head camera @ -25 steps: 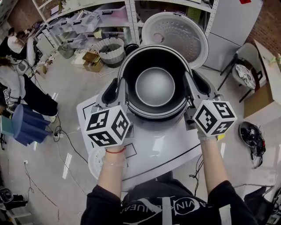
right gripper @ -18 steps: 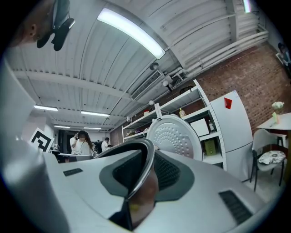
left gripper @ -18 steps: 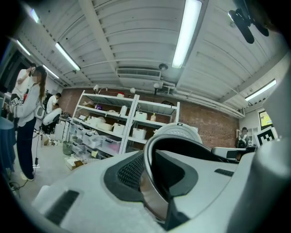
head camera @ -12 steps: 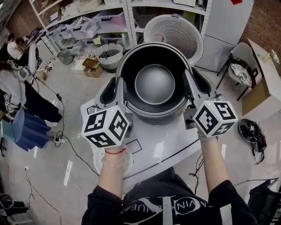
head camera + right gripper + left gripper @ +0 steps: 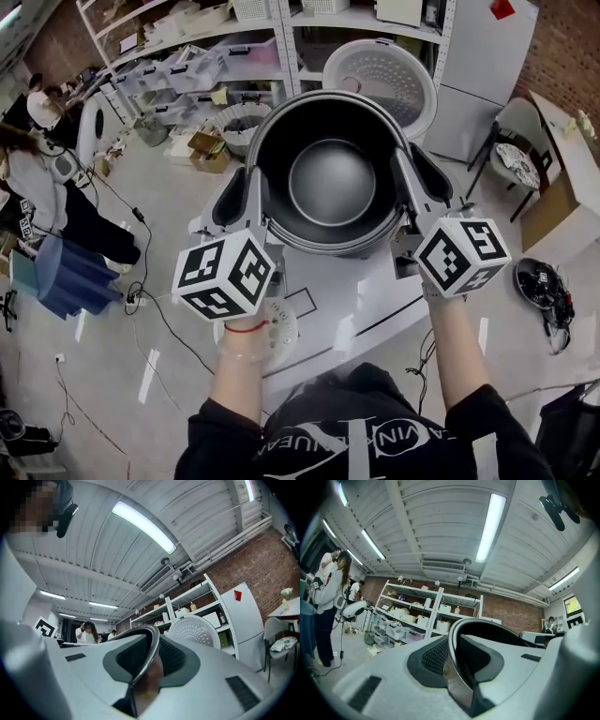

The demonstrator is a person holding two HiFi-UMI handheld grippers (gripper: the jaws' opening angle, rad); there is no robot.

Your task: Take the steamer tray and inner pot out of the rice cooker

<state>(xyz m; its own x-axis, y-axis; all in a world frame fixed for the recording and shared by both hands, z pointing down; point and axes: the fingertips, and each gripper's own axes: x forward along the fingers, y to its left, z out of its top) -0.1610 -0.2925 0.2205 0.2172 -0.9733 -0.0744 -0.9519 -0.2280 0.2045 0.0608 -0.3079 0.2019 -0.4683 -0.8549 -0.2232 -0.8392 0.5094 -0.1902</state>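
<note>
Open floor (image 5: 103, 375) around, left tool (image 5: 255, 180), right tool (image 5: 407, 165) clamping inner pot (image 5: 332, 184) rim

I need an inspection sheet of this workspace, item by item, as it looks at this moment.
Surface: white table with black line markings.
Job's things: inner pot empty, held up by its rim; steamer tray apparently out already, by the table's near edge; cooker lid open behind; cooker body hidden.
Clutter: boxes and blue bin on the floor.
Grippers: left hand-held gripper and right hand-held gripper each shut on the pot's rim, on opposite sides.
Cables: black cable on the floor at left; tangle at right.
Surroundings: shelves, chair, people far left.
</note>
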